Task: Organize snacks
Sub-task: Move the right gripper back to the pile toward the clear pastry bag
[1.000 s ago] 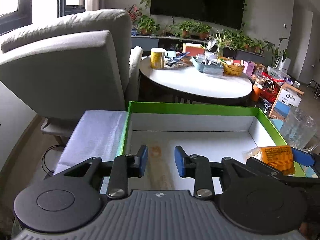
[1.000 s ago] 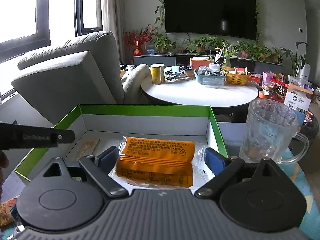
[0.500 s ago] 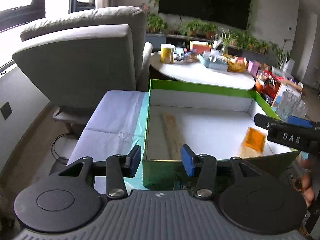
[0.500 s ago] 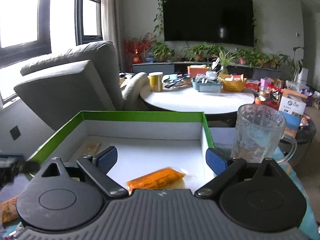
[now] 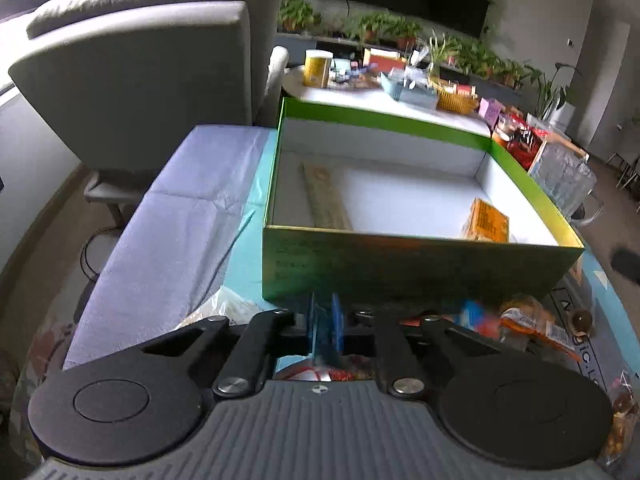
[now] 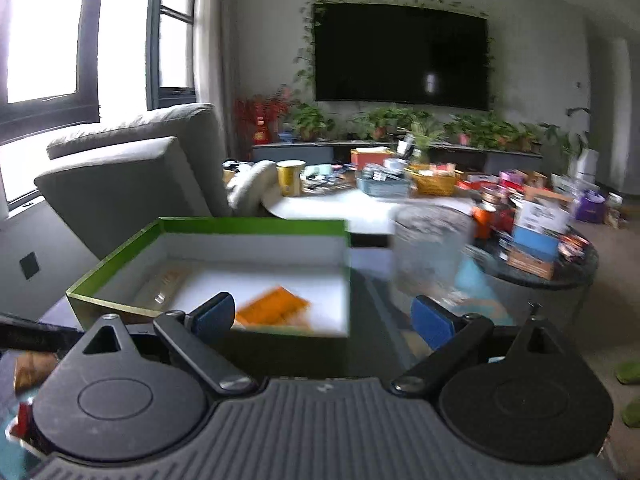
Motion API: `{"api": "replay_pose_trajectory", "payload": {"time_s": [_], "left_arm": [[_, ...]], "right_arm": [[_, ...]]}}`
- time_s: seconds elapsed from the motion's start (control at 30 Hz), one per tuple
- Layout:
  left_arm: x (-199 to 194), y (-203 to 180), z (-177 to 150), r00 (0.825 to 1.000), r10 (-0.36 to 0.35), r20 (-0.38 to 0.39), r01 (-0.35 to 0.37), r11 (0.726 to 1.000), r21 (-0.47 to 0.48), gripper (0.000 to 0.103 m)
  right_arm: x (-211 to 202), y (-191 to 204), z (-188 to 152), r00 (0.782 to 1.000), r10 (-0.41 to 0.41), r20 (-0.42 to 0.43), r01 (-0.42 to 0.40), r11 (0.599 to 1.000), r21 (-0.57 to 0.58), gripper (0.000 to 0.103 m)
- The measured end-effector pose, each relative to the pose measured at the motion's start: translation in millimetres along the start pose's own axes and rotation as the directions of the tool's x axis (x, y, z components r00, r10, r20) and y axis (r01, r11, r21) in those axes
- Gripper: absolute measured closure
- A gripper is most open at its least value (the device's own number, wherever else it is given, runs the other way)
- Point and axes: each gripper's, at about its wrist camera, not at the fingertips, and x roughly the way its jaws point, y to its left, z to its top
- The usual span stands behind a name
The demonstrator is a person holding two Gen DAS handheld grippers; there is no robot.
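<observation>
Your left gripper (image 5: 325,322): jaws closing, blue pads nearly together, low before green box (image 5: 420,268) near wall; whether anything sits between pads, cannot tell. Your right gripper (image 6: 324,316): jaws apart, nothing between. Orange snack pack (image 5: 486,220) lies inside box, right side; long tan packet (image 5: 326,196) left. More snacks (image 5: 528,320) loose outside box front.

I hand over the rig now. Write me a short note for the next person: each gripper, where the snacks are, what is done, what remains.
Left gripper: jaws closing, nearly together, low in front of the green box; nothing clearly between them.
Right gripper: open, empty, near the box's front.
Done: orange packet and a long tan packet lie inside the box.
Left: loose snacks lie on the table before the box; put them in.
</observation>
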Motion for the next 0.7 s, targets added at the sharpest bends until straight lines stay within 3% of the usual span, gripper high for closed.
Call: {"api": "replay_pose_trajectory", "payload": {"time_s": [0.1, 0.23, 0.37, 0.57, 0.7], "left_arm": [[-14.0, -2.8, -3.2, 0.998, -0.014, 0.061, 0.013, 1.0, 0.012, 0.098], [-33.8, 3.8, -3.6, 0.994, -0.019, 0.111, 0.024, 0.999, -0.042, 0.1], [-52.0, 8.0, -0.5, 0.988, -0.02, 0.151, 0.031, 0.997, -0.066, 0.101], [-75.2, -0.4, 4.9, 0.978, -0.017, 0.208, 0.025, 0.999, -0.035, 0.102], [-89.5, -6.8, 7.8, 0.97, -0.018, 0.242, 0.02, 1.0, -0.008, 0.102]], "right_arm": [[-17.3, -17.5, -14.5, 0.998, -0.058, -0.028, 0.059, 0.998, 0.038, 0.058], [-34.2, -33.5, -37.4, 0.988, -0.137, -0.076, 0.14, 0.989, 0.035, 0.058], [-44.0, -43.2, -54.5, 0.98, -0.156, -0.12, 0.162, 0.986, 0.04, 0.058], [-53.9, -38.3, -68.5, 0.986, -0.025, -0.167, 0.045, 0.992, 0.114, 0.058], [-67.4, -14.2, -73.1, 0.993, 0.033, -0.114, -0.029, 0.999, 0.035, 0.058]]}}
